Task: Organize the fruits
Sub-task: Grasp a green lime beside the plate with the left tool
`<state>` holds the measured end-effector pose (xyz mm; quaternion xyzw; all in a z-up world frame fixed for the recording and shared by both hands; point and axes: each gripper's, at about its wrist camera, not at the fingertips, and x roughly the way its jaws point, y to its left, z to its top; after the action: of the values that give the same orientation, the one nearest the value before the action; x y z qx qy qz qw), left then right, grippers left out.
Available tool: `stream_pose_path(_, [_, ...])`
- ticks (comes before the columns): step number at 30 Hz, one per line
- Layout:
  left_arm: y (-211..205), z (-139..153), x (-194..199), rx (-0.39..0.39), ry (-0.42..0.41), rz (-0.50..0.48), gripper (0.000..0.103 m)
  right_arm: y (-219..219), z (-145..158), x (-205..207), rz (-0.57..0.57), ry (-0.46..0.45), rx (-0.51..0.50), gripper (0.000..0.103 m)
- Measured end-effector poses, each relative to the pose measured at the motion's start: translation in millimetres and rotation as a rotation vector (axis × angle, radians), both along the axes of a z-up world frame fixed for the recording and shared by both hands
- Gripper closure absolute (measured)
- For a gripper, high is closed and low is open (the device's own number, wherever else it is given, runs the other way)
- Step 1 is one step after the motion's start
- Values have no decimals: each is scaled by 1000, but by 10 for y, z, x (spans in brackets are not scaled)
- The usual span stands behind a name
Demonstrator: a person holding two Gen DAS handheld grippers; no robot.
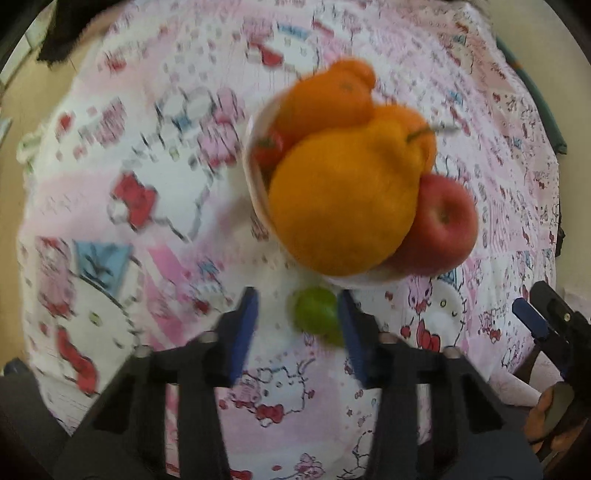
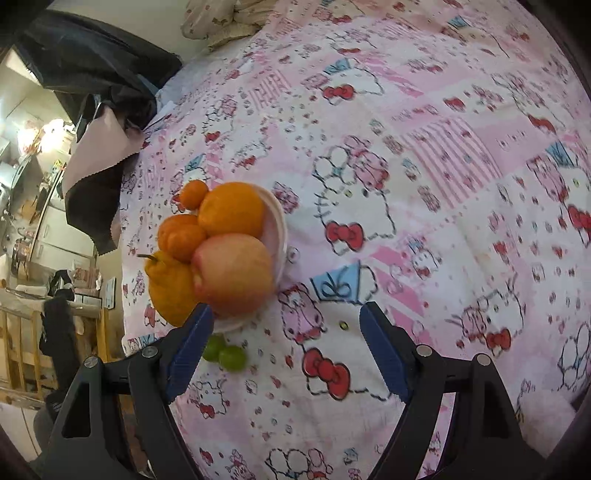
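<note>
My left gripper [image 1: 297, 328] hangs released over the green fruits [image 1: 317, 314] at lower centre — the only ones outside the heaped bowl [image 1: 255, 177]; my right gripper [image 2: 286, 349] spreads empty.

Home bedroom: cartoon-print bedsheet [image 2: 424, 155], pillow [image 2: 218, 18], cluttered shelves [image 2: 40, 192].

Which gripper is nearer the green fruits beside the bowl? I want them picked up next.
Left. The left gripper has the green fruits between its open fingers; the right gripper hangs open to their right, with them beyond its left finger.
</note>
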<state>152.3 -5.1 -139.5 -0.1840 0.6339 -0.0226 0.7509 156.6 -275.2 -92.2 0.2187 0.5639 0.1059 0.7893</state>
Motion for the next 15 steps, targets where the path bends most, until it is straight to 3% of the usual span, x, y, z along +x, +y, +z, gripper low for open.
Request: stream_pose_path(15, [-199, -259, 85, -21, 58, -36, 70, -1, -32, -22, -1, 1, -13, 19])
